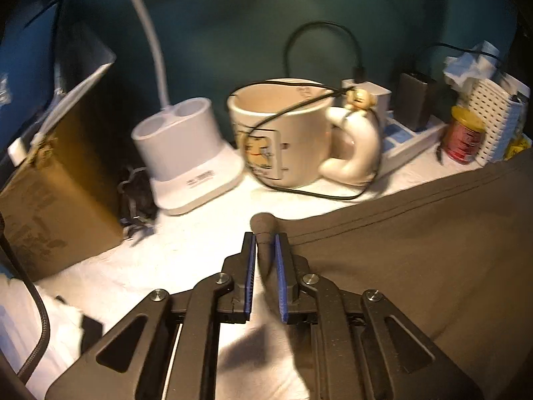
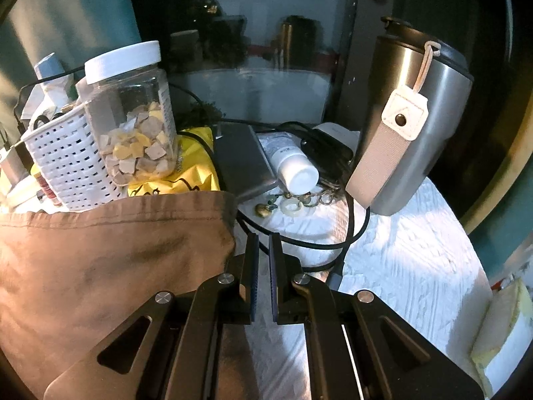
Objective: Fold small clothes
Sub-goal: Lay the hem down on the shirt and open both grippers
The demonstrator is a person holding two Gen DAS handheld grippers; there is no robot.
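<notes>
- While one brown garment lies spread over the white textured cover, a bunched corner of it sits between the blue pads of the left gripper, whose two fingers stand nearly together on that fold.
- From the left gripper's tips, one cream mug with a white handle stands at 12 o'clock, and one black cable loops over its rim.
- One white lamp base with two round wells stands at 11 o'clock, and one cardboard box sits at 9 o'clock.
- One red jar with a yellow lid stands at 2 o'clock, beside one white lattice basket.
- Seen from the right wrist, the right gripper has its two fingers drawn close with only a thin slit between them; nothing shows in that slit, and the garment's right edge lies just beside the left finger at 9 o'clock.
- One clear jar with a white lid, holding pale and yellow chunks, stands at 11 o'clock against the basket.
- One steel tumbler with one grey strap stands at 2 o'clock.
- One white tube lies at 12 o'clock beside one dark flat block.
</notes>
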